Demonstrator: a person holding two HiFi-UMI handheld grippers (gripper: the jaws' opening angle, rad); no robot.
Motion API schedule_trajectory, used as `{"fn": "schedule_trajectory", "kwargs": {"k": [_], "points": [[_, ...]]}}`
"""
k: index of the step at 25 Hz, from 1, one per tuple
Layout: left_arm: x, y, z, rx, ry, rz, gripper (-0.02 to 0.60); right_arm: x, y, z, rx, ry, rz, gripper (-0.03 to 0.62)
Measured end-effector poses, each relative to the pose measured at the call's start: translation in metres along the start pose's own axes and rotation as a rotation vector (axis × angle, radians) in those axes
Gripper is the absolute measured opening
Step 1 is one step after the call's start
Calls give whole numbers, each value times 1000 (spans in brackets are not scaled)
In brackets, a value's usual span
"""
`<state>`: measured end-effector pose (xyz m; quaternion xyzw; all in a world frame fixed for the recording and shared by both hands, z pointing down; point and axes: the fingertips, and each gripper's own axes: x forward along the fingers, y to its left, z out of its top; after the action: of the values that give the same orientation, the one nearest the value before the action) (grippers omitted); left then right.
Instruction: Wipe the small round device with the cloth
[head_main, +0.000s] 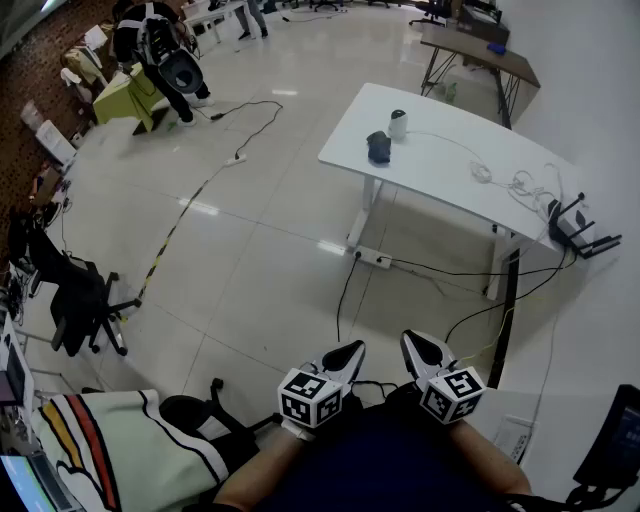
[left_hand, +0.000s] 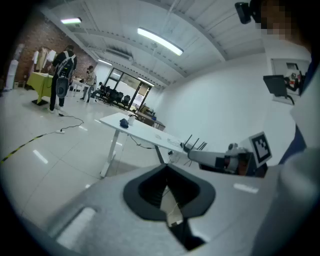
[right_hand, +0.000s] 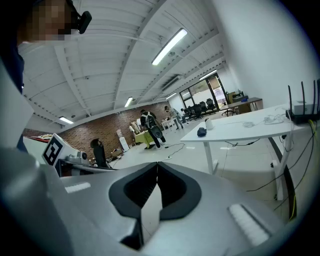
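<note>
The left tongs (head_main: 343, 357) and right tongs (head_main: 422, 350) are both sitting closed and empty near the person's body. They are well apart from the white tabletop (head_main: 440, 182), where the small round device (head_main: 398, 124) is standing just beside the dark cloth (head_main: 379, 147). A careless grab at the cloth is risking a toppled device or a tugged cord (head_main: 445, 142). The gripper views are showing the pads meeting. The head view is showing only their shells, but it is tracing the cord from above.
</note>
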<state>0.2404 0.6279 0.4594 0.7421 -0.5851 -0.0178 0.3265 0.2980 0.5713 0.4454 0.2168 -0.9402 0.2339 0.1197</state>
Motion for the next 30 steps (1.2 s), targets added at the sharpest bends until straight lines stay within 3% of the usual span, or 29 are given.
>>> {"fn": "schedule_trajectory", "kwargs": {"k": [6, 11, 23, 30], "points": [[-9, 34, 5, -32, -6, 29, 3, 31, 9, 4, 7, 28, 2, 11], [7, 43, 9, -50, 7, 59, 3, 51, -4, -5, 22, 67, 69, 11], [109, 16, 58, -1, -7, 89, 3, 56, -107, 57, 33, 37, 85, 11], [149, -4, 63, 10, 3, 120, 3, 39, -156, 77, 45, 9, 69, 11]]}}
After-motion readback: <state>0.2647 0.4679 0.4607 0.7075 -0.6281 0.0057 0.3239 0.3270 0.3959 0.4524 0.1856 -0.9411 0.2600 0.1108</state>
